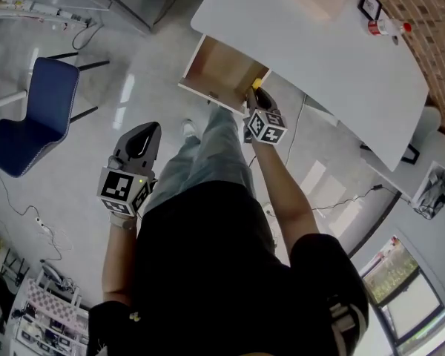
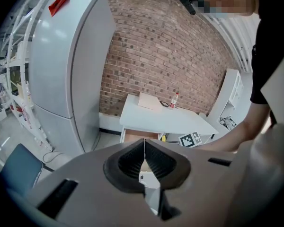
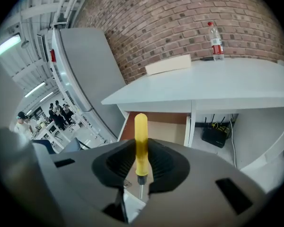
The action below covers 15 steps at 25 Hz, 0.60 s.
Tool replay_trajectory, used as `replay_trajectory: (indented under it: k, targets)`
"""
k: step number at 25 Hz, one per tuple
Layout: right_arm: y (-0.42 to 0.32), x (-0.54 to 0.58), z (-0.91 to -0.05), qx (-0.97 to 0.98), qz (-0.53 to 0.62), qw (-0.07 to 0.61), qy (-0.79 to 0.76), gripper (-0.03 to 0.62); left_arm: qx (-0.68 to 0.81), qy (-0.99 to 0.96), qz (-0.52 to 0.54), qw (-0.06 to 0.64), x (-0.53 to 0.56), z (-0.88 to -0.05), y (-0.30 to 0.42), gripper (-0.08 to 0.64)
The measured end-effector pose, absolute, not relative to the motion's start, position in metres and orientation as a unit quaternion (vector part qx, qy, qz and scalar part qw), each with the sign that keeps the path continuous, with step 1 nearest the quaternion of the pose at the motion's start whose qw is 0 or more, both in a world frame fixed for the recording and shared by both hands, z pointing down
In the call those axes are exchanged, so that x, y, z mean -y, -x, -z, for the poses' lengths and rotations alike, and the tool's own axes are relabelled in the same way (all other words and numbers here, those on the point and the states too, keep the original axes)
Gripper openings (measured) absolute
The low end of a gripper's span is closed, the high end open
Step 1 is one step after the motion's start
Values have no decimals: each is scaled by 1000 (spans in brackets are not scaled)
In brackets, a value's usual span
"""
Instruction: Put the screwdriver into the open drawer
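Your right claw (image 3: 141,170) is gripping the yellow screwdriver (image 3: 141,136), its handle pointing at the open drawer (image 3: 168,129); your left claw (image 2: 144,161) is hanging closed and empty.

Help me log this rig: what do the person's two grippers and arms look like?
Both the left gripper and right gripper have smooth grey shells with black ribbed pads and a cube of black-and-white square markers. The person wears a black short-sleeved shirt; forearms are bare.
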State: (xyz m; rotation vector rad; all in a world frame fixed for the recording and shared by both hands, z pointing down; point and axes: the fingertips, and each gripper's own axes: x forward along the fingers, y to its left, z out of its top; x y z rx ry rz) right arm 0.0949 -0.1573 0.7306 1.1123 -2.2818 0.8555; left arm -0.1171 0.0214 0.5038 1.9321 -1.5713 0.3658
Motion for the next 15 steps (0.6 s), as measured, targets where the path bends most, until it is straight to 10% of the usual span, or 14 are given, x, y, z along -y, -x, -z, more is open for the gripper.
replay_trajectory:
  k: [15]
  targets:
    - [-105,187,-867,765,-387,275,-436,86,622,-675,-141,370,-7,-553,111,6]
